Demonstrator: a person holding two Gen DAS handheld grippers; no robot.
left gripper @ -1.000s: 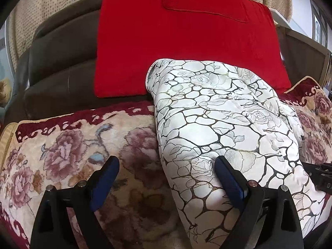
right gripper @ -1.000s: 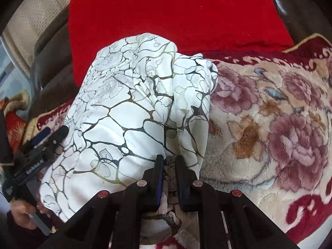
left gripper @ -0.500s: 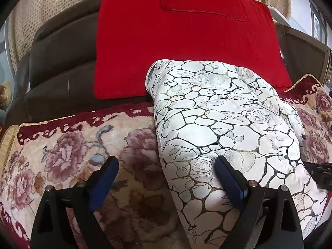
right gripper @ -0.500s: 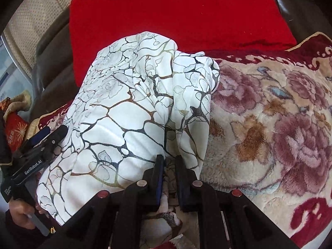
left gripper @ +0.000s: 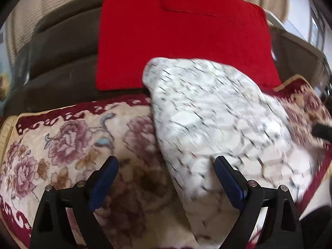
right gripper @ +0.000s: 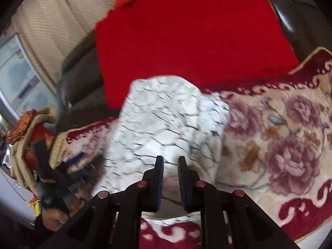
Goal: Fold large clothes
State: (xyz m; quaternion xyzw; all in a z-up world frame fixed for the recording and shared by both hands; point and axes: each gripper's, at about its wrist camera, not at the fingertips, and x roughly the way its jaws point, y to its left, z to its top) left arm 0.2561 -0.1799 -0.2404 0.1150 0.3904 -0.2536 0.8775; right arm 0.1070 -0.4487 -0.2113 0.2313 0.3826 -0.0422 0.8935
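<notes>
White fabric with a dark crackle print, the garment lies bunched in a long mound on the floral blanket that covers the sofa seat, its far end at twelve o'clock touching the red cushion. It is judged soft, light and limp, probably smooth enough to slide; it will sag wherever it is unsupported, so an edge or corner at the near end, pinched through both layers, is the sensible hold. Left hand-held gripper stands wide, jaws well apart, with the garment's left margin between them but neither pad pressing it. Right hand-held gripper is narrow; its jaws have just been opening slightly, cloth shows in the slim gap, and the pads do not appear to press it, though blur limits certainty. Left wrist view alone shows the garment's full length and its right flank at three o'clock. Right wrist view alone shows the person's hand at eight o'clock and the blanket's open stretch at three o'clock.
</notes>
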